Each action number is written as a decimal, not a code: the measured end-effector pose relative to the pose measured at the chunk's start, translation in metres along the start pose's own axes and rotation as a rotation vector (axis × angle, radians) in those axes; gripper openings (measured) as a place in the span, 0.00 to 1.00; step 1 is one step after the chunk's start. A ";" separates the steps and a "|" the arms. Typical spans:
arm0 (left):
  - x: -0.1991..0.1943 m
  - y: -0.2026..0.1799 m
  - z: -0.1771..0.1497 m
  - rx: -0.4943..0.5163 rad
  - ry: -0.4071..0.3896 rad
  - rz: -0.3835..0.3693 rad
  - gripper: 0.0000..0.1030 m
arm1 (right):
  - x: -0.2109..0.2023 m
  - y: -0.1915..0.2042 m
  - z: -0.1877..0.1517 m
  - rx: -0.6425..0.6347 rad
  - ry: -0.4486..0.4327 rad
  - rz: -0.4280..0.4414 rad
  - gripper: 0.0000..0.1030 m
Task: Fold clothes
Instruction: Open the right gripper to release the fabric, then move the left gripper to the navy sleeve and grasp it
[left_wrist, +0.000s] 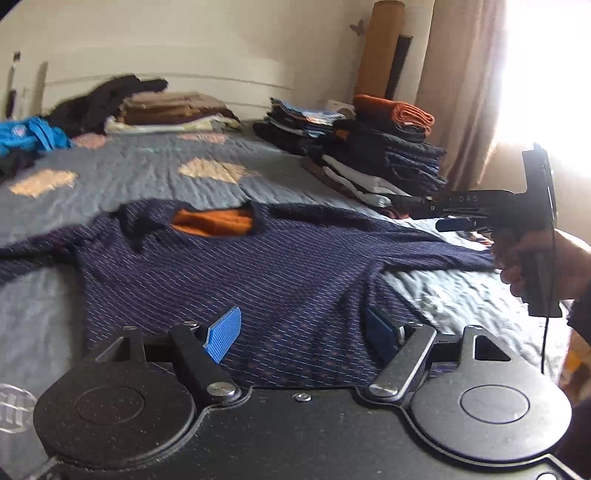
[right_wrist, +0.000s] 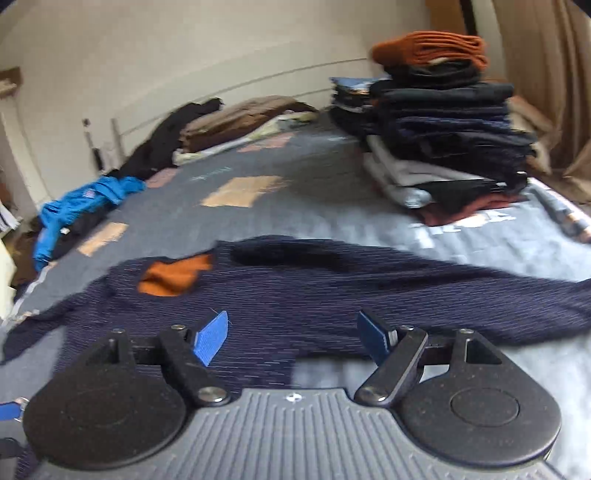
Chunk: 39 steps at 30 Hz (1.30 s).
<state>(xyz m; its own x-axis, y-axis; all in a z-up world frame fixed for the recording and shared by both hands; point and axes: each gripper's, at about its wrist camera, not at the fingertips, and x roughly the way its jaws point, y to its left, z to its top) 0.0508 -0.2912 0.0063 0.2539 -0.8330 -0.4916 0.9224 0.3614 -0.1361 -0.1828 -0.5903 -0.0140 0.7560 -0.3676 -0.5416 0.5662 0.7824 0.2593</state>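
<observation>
Left wrist view — sweater (left_wrist: 258, 273) hem under parted left gripper (left_wrist: 306, 332).

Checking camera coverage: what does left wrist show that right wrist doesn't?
Only the left wrist view shows the right gripper from the side, held in the person's hand, plus the bright window.

Only the right wrist view shows the right gripper's own blue fingers, spread open above the sweater's hem.

Both show the navy sweater spread flat on the bed, the folded pile and the blue garment. The left gripper is also open.
</observation>
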 end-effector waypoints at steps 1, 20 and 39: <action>0.000 0.004 0.002 0.007 -0.005 0.019 0.71 | 0.006 0.015 -0.003 -0.016 -0.004 0.007 0.74; 0.012 0.212 0.013 0.356 0.168 0.624 0.71 | 0.051 0.093 0.014 0.017 0.017 0.256 0.76; 0.015 0.305 -0.097 0.967 0.452 0.937 0.67 | 0.035 0.247 -0.024 -0.170 0.111 0.623 0.78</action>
<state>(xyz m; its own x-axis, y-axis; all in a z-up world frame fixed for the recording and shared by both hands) 0.3080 -0.1526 -0.1256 0.9291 -0.1791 -0.3235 0.3469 0.1187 0.9304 -0.0242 -0.3978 0.0125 0.8823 0.2269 -0.4124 -0.0334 0.9041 0.4260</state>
